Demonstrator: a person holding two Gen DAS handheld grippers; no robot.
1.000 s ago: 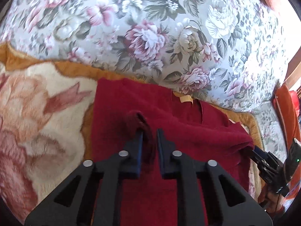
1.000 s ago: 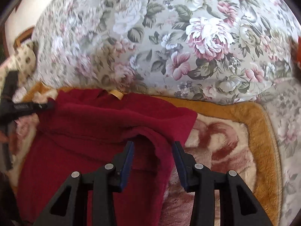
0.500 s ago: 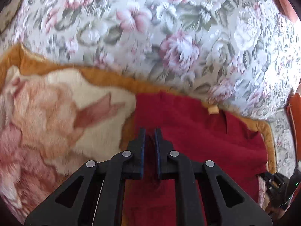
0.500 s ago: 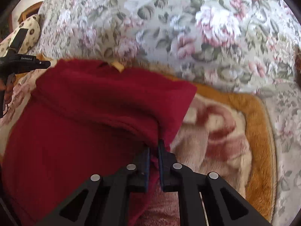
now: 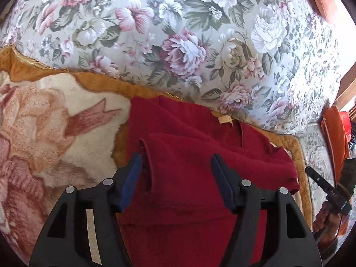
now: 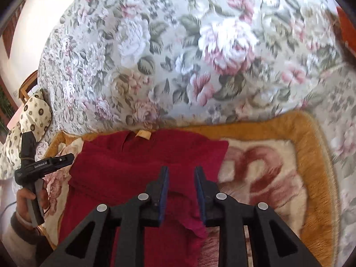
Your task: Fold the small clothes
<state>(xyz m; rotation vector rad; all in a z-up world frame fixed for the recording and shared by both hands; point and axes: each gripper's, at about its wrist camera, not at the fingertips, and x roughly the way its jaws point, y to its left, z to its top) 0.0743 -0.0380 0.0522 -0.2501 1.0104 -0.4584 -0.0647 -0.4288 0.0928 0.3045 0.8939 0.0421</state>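
A dark red knitted garment (image 5: 200, 155) with a tan neck label (image 5: 225, 119) lies on a plush blanket (image 5: 55, 122) on a floral sofa. Its sleeves are folded in over the body. My left gripper (image 5: 176, 166) is open over the garment's left part, with a raised fold of cloth by its left finger (image 5: 131, 178). My right gripper (image 6: 181, 182) is open, its jaws apart over the garment's (image 6: 133, 169) right folded edge. The left gripper also shows in the right wrist view (image 6: 42, 166), and the right gripper at the edge of the left wrist view (image 5: 327, 189).
The blanket (image 6: 267, 166) is cream and pink with an orange border. The floral sofa back (image 5: 178, 33) rises right behind the garment. A spotted cushion (image 6: 33, 115) lies far left and an orange cushion (image 5: 336, 138) far right.
Both grippers were shut on folds of the garment half a second ago. Both have opened and let go, and the cloth has dropped onto the garment.
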